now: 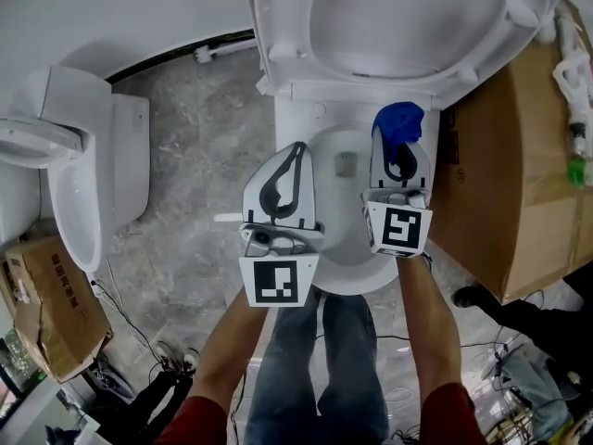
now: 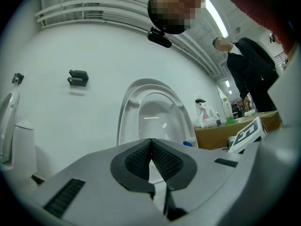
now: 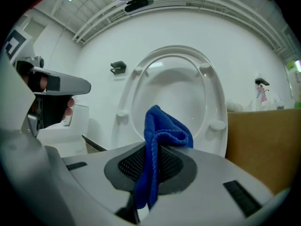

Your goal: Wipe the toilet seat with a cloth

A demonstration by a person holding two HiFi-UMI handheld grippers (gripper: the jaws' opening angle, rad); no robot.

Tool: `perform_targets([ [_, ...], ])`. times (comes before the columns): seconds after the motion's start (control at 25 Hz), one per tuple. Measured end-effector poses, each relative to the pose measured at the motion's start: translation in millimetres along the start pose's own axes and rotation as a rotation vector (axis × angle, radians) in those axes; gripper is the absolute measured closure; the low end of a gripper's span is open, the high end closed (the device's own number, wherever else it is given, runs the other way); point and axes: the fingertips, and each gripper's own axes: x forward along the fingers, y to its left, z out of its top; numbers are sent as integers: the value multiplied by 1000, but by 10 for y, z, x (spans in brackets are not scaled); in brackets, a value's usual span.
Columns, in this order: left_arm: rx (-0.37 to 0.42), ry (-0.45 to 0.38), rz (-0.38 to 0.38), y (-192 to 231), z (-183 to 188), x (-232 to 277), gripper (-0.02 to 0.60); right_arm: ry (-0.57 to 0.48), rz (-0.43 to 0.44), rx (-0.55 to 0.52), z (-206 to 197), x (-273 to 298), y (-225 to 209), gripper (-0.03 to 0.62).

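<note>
A white toilet stands ahead with its seat and lid raised against the wall and the bowl rim bare below. The raised seat fills the right gripper view and shows again as the seat in the left gripper view. My right gripper is shut on a blue cloth, which bunches above the pads as the cloth. It hovers over the bowl's right side. My left gripper is shut with nothing between its pads and hangs over the bowl's left side.
A second white toilet stands at the left. A large cardboard box sits close on the right with bottles on top. Another carton lies at lower left. A person in dark clothes stands at the right. Cables trail on the grey floor.
</note>
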Motion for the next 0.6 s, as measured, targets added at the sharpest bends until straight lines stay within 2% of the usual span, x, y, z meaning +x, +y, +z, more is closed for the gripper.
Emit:
perform_targets([
  [0.16,-3,1,9,71,-65,20,566,33,-23,28,-177,232,-35,534],
  [0.6,-3,16,23,258,-269,95,566,116,-50,-5,-489,712,-53,534],
])
